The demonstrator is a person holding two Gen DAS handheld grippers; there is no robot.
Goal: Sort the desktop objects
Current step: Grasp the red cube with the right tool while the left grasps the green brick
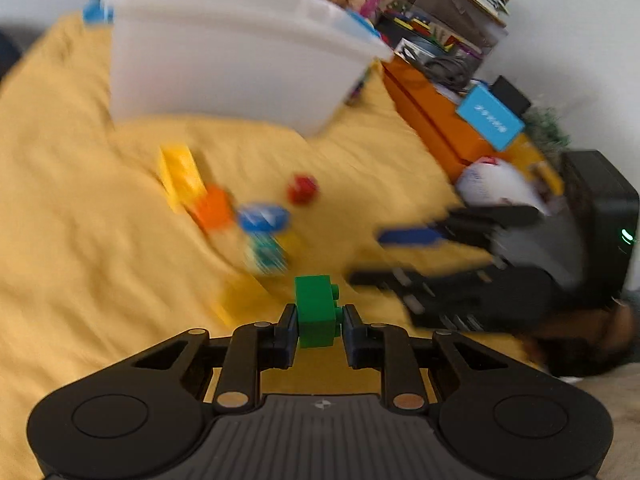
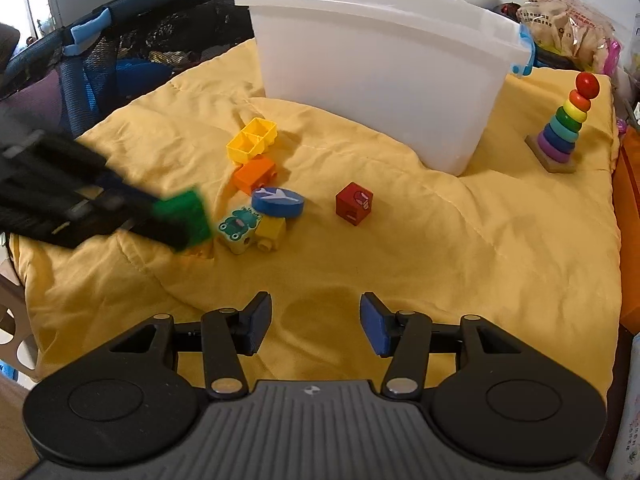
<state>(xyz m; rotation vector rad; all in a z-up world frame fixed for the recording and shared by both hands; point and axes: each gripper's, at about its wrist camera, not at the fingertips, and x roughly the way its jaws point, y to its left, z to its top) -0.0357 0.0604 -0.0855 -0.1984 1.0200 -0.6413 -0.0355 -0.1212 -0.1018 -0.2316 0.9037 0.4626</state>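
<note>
Our left gripper (image 1: 319,322) clamps a green brick (image 1: 316,312); right gripper (image 2: 316,326) wide, over yellow cloth (image 2: 480,260).

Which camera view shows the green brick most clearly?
The left wrist view: the green brick sits sharp and close, clamped between the left tool's fingers. In the right wrist view the same brick appears smaller and blurred by motion, at the tip of the left tool, above the yellow blanket.

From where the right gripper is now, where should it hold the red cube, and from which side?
Grip the red cube across its two opposite vertical faces, coming from above. It sits flat and alone on the yellow blanket, its sides free, and the right gripper is already open.
</note>
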